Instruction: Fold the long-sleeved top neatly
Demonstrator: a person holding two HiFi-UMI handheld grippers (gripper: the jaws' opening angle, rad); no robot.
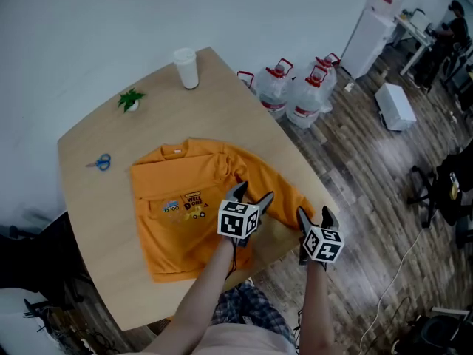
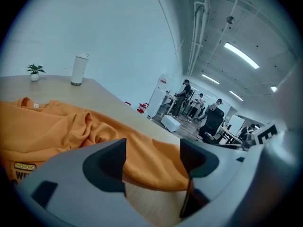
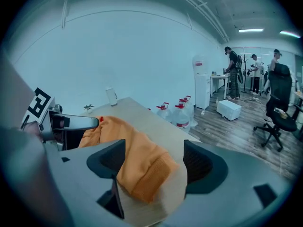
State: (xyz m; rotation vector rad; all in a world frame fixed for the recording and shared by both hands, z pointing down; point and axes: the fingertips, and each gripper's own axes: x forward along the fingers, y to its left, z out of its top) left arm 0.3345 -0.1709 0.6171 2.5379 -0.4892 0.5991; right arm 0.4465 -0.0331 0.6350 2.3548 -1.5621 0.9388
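An orange long-sleeved top (image 1: pixel 185 198) lies spread on the wooden table (image 1: pixel 96 220), collar toward the far side and a small print on the chest. Its right sleeve (image 1: pixel 284 191) runs along the table's near right edge. My left gripper (image 1: pixel 253 192) hovers open over the start of that sleeve, and in the left gripper view bunched orange fabric (image 2: pixel 142 160) shows beyond the open jaws (image 2: pixel 154 155). My right gripper (image 1: pixel 314 213) is open just off the table edge by the sleeve end. The ribbed cuff (image 3: pixel 151 186) lies between its jaws (image 3: pixel 154 162), with the pads apart from it.
A white cup (image 1: pixel 186 68), a small potted plant (image 1: pixel 131 99) and blue scissors (image 1: pixel 100 162) sit on the table's far and left parts. Water jugs (image 1: pixel 295 91) stand on the floor right of the table. People and desks are far off to the right.
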